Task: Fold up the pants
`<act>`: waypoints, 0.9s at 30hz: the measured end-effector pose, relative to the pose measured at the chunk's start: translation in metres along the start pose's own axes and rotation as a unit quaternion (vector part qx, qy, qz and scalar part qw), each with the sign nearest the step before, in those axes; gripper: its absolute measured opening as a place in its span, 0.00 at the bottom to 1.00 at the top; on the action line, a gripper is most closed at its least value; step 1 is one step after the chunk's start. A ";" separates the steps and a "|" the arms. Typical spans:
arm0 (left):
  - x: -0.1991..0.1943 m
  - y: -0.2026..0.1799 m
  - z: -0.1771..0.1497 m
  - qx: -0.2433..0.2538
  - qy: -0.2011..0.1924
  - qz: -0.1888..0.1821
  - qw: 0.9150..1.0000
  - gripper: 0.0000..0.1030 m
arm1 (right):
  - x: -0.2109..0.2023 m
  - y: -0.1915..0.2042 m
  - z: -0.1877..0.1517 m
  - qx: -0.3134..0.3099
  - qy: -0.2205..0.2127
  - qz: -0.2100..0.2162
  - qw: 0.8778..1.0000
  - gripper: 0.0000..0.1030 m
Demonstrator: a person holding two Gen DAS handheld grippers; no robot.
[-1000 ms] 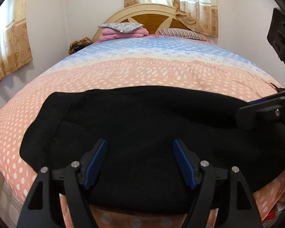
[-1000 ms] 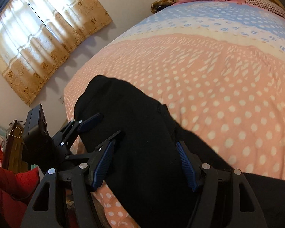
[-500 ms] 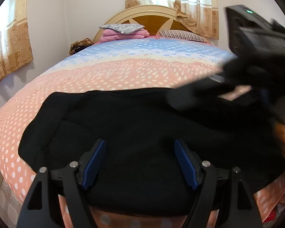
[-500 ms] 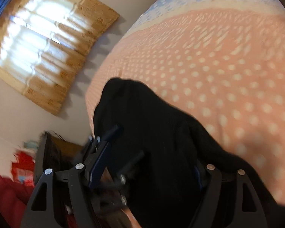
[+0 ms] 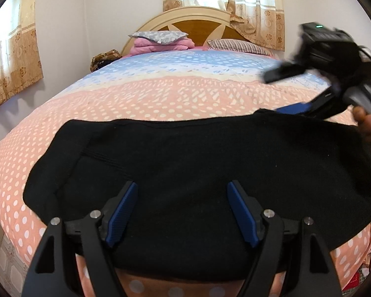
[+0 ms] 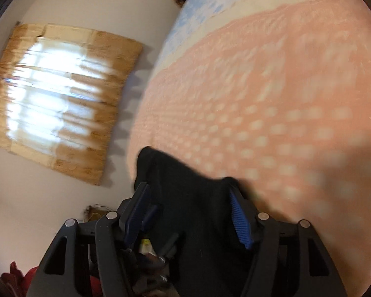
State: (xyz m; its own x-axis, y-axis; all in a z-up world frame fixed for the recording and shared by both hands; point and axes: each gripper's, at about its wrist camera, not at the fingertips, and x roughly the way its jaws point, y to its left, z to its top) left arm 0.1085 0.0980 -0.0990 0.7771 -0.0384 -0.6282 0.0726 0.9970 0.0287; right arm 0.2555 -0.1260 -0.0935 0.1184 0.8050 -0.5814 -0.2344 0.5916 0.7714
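Note:
Black pants [image 5: 197, 163] lie spread across the near end of the bed, folded into a wide band. My left gripper [image 5: 183, 210] is open and hovers over their near edge, holding nothing. My right gripper [image 6: 189, 212] is open, with the pants [image 6: 185, 198] showing between its blue pads; the view is blurred by motion. In the left wrist view the right gripper [image 5: 294, 91] hangs above the pants' far right edge, held by a hand.
The bed [image 5: 160, 94] has a pink and blue dotted cover. Pillows and folded pink bedding [image 5: 160, 42] lie by the headboard. Curtained windows [image 6: 57, 94] are on the walls. Red cloth [image 6: 19, 277] lies beside the bed.
My right gripper has swung up and away to the right, above the pants' far edge. The left gripper has stayed in place, open.

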 end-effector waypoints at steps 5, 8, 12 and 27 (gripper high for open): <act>0.001 -0.001 0.001 -0.004 0.001 0.004 1.000 0.77 | -0.123 -0.030 -0.010 0.026 -0.133 -0.219 0.966 0.63; 0.002 -0.003 0.002 -0.003 0.001 0.009 1.000 0.78 | -0.202 -0.060 -0.026 0.090 -0.222 -0.377 0.895 0.63; 0.004 -0.004 0.003 -0.005 0.003 0.015 1.000 0.80 | -0.265 -0.099 -0.038 0.155 -0.259 -0.538 0.787 0.63; 0.006 -0.002 0.002 -0.007 0.002 0.031 0.999 0.85 | -0.324 -0.115 -0.102 0.189 -0.361 -0.398 0.822 0.07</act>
State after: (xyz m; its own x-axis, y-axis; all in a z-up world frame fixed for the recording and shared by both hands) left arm 0.1147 0.0952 -0.1011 0.7774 0.0240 -0.6286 0.0154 0.9983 0.0571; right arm 0.1457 -0.4599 -0.0201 0.6626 -0.1081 -0.7412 0.4955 0.8053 0.3256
